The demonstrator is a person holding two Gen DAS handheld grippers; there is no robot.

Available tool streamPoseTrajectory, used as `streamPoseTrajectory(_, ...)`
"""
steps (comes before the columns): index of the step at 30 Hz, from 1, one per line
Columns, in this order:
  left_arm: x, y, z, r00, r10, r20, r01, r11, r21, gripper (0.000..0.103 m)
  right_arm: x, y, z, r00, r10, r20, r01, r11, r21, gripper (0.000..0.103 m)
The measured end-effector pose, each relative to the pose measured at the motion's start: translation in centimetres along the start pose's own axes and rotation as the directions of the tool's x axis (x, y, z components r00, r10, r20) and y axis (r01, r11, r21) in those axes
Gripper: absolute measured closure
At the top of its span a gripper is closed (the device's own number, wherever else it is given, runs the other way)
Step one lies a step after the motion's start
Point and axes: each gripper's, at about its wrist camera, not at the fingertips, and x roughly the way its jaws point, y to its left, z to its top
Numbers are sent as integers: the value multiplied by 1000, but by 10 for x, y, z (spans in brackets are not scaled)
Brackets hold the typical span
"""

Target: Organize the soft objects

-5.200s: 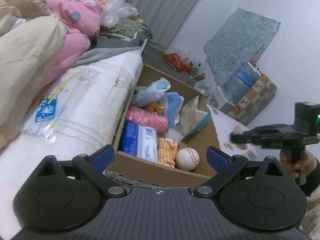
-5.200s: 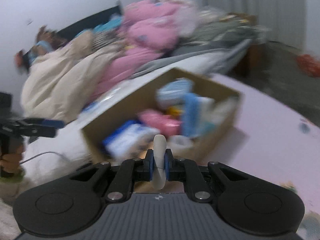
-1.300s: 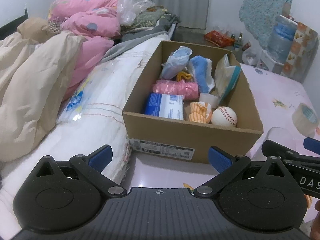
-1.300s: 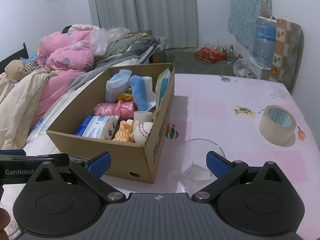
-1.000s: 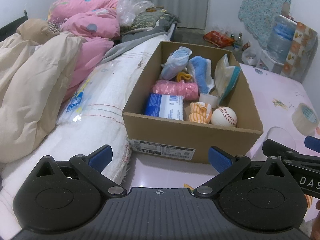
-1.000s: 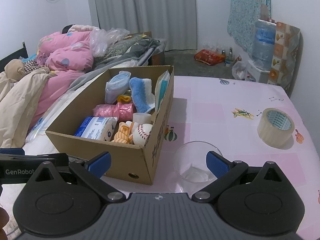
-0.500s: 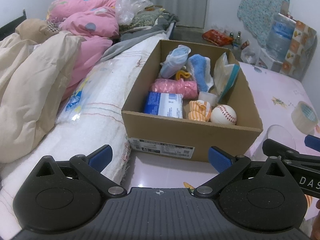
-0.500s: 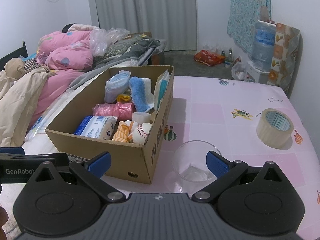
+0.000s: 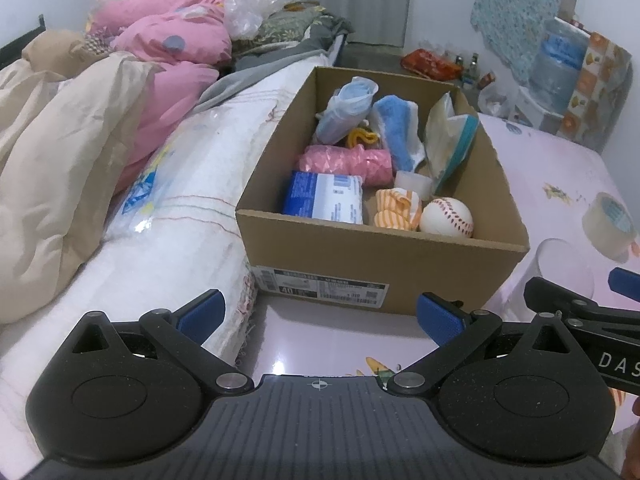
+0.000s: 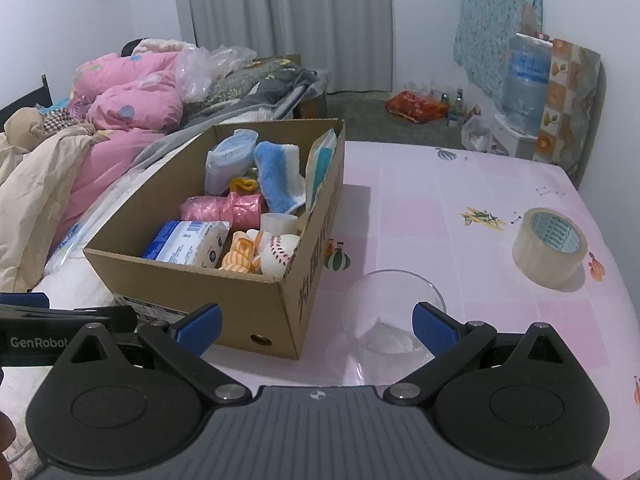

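Observation:
A cardboard box point(image 9: 384, 264) stands on the pink table point(image 10: 460, 184) against the bed. It holds soft things: a baseball point(image 9: 447, 217), an orange striped sock point(image 9: 397, 209), a blue-white wipes pack point(image 9: 323, 197), a pink roll point(image 9: 345, 161), a blue towel point(image 9: 396, 128), a bagged blue cloth point(image 9: 347, 108) and a tissue pack point(image 9: 449, 141). The box also shows in the right wrist view point(image 10: 280, 304). My left gripper point(image 9: 318, 315) is open and empty in front of the box. My right gripper point(image 10: 316, 322) is open and empty beside the box.
A clear glass bowl point(image 10: 394, 322) sits on the table right of the box. A tape roll point(image 10: 549, 249) lies further right. The bed point(image 9: 168, 200) with beige and pink quilts point(image 9: 168, 44) runs along the left. A water jug point(image 10: 528, 76) stands by the far wall.
Five seconds ago my right gripper was shut on a small white object; now it is open and empty. Over the last second both grippers have barely moved.

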Motion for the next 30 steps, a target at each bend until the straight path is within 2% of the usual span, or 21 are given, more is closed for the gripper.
streamPoseTrajectory(30,4,1,1,1000,-8,-9,8,1000,7,1,5,-2,-1,1000,-10,-7,10,1000,0,57)
